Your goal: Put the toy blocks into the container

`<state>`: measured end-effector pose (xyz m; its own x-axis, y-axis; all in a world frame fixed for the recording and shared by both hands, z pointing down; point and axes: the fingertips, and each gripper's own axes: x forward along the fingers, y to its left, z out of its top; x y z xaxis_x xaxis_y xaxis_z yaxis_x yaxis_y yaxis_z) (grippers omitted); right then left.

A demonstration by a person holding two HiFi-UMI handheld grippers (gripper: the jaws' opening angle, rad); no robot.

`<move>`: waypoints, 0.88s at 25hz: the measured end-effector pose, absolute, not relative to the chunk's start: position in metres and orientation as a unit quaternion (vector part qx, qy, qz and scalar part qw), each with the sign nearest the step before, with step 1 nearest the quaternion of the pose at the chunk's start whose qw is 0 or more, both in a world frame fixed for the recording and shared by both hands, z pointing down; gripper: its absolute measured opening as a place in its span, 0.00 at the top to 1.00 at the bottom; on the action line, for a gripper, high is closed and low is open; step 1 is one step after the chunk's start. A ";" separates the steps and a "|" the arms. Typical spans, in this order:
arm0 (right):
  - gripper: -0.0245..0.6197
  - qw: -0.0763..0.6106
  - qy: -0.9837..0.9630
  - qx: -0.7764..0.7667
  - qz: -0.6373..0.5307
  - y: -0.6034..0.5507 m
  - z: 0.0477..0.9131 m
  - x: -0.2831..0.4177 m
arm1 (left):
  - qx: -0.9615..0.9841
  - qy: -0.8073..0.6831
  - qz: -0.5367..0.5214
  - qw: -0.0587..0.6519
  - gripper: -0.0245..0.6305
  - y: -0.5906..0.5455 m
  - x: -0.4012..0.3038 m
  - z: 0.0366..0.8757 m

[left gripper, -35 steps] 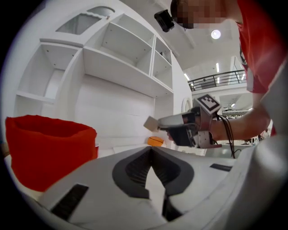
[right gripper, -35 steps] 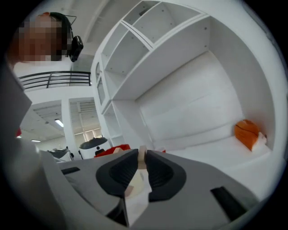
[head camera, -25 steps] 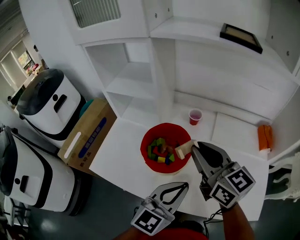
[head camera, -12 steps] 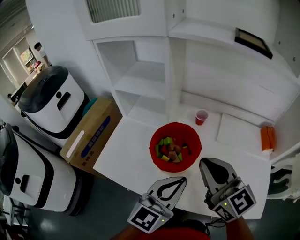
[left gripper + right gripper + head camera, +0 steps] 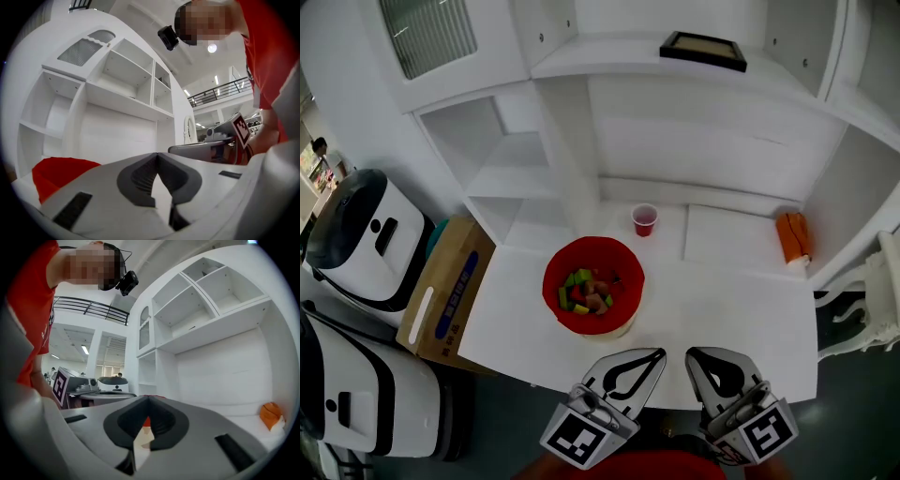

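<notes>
Jaws of the left gripper (image 5: 157,154) are pressed together with nothing between them. Those of the right gripper (image 5: 149,398) have just been closing and meet as well, also empty. Both grippers are side by side at the near edge of the white worktop (image 5: 712,300), apart from the red container (image 5: 630,272). It stands mid-worktop with the toy blocks (image 5: 586,292) heaped inside. A small red cup (image 5: 644,220) stands just beyond it, and an orange object (image 5: 793,236) lies at the far right.

A mock home corner inside a big lab hall: white shelving (image 5: 516,159), bulky white machines (image 5: 366,234), mezzanine railing (image 5: 220,89).
</notes>
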<state>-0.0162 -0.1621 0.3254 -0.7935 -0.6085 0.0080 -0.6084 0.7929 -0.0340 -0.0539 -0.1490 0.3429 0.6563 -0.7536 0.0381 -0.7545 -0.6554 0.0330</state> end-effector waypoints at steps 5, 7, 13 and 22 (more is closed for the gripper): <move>0.95 0.003 0.943 -0.331 -0.029 -0.153 0.331 0.000 | 0.918 -0.396 0.011 0.026 0.94 -0.143 -0.032 0.343; 0.95 0.007 0.943 -0.331 -0.033 -0.150 0.331 0.004 | 0.919 -0.393 0.012 0.027 0.94 -0.141 -0.026 0.343; 0.95 0.009 0.943 -0.331 -0.024 -0.146 0.328 0.007 | 0.919 -0.392 0.010 0.026 0.94 -0.139 -0.016 0.341; 0.95 0.014 0.944 -0.327 -0.026 -0.142 0.327 0.007 | 0.918 -0.396 0.012 0.023 0.94 -0.136 -0.017 0.339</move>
<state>0.0066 -0.1418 0.3273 -0.7852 -0.6191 -0.0095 -0.6177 0.7843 -0.0585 -0.0168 -0.1358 0.3391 0.6863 -0.7262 0.0399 -0.7273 -0.6855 0.0339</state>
